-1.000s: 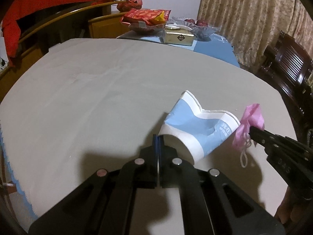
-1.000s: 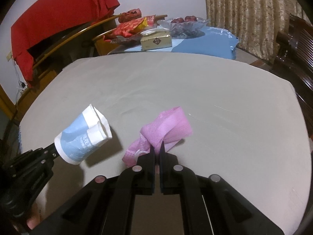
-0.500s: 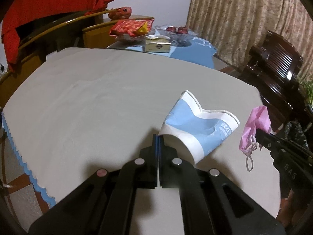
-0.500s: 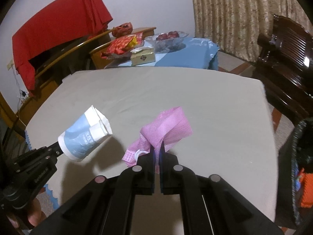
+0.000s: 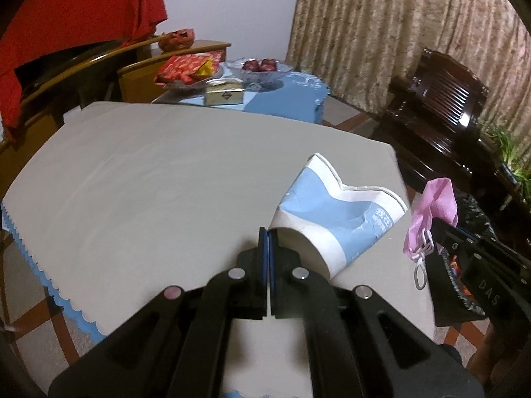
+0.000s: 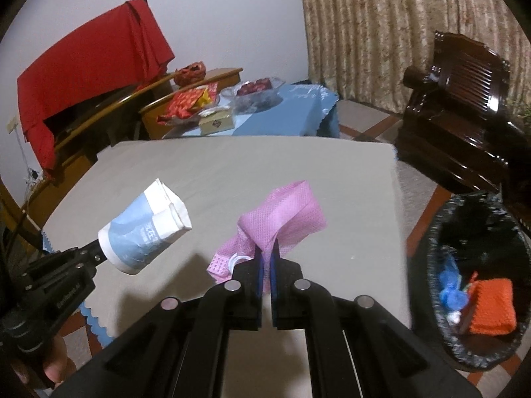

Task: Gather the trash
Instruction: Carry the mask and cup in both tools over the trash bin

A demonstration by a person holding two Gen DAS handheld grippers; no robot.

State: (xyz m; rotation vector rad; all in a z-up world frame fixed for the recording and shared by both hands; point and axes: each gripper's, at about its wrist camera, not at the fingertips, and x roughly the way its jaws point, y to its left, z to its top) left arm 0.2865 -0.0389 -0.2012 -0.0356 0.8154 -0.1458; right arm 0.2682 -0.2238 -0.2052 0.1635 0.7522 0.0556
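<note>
My left gripper (image 5: pixel 267 232) is shut on the rim of a crushed blue-and-white paper cup (image 5: pixel 335 222) and holds it in the air above the table; the cup also shows in the right wrist view (image 6: pixel 146 232). My right gripper (image 6: pixel 265 248) is shut on a crumpled pink face mask (image 6: pixel 282 219), held above the table's right side; the mask also shows in the left wrist view (image 5: pixel 431 212). A bin lined with a black bag (image 6: pixel 441 232) stands on the floor right of the table, with an orange item (image 6: pixel 491 305) and blue scraps inside.
The grey-covered table (image 5: pixel 166 182) lies below both grippers. A dark wooden chair (image 6: pixel 458 99) stands at the right. A side table with a blue cloth (image 6: pixel 282 116) holds snacks, a box and a fruit bowl. A red cloth (image 6: pixel 83 66) hangs over furniture at the back left.
Both grippers have risen and pulled back toward the table's right edge with their loads. The bin has come into the right wrist view.
</note>
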